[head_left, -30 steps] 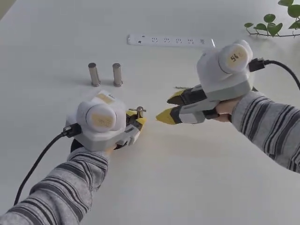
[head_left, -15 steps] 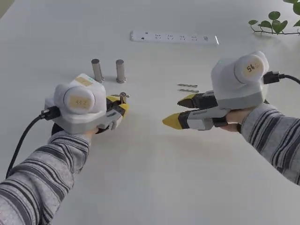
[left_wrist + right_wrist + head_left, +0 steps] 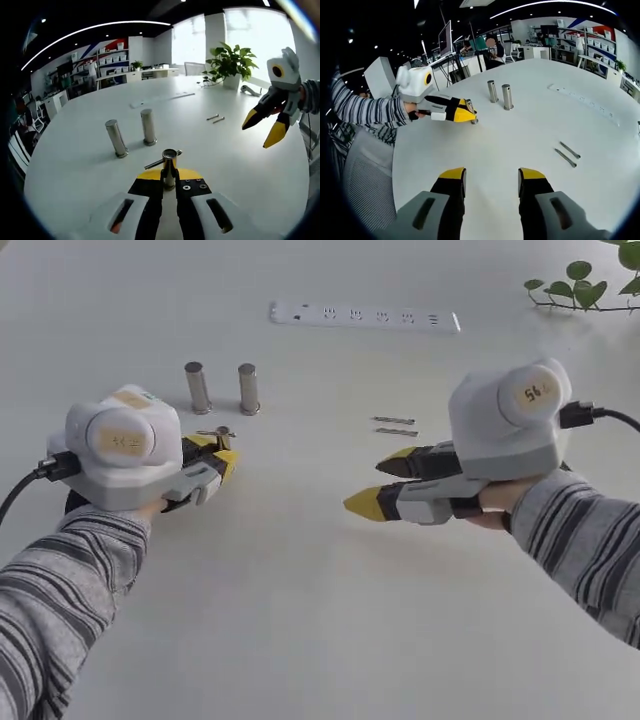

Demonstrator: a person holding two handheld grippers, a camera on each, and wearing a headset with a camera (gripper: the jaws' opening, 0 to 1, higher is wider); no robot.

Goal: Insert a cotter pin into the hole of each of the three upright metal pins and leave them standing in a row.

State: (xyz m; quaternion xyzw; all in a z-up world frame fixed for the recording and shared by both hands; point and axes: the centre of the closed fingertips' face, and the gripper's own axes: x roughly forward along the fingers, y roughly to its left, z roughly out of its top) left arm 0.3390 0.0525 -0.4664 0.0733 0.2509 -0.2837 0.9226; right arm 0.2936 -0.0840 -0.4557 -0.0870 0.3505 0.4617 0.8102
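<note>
My left gripper [image 3: 215,453] [image 3: 169,178] is shut on an upright metal pin [image 3: 169,165] [image 3: 222,436] that has a cotter pin [image 3: 157,161] through its hole. Two more upright metal pins [image 3: 198,387] [image 3: 248,388] stand side by side just beyond it, also in the left gripper view [image 3: 116,138] [image 3: 148,128]. Two loose cotter pins [image 3: 395,426] [image 3: 567,153] lie on the white table. My right gripper [image 3: 378,486] [image 3: 490,181] hovers open, near those cotter pins, with nothing between its jaws.
A white power strip [image 3: 364,316] lies at the far side of the table [image 3: 300,590]. Green plant leaves [image 3: 580,285] reach in at the far right corner. Cables trail from both grippers.
My left gripper has carried its metal pin left and back, close to the two standing pins. The right gripper moved slightly right and stayed open.
</note>
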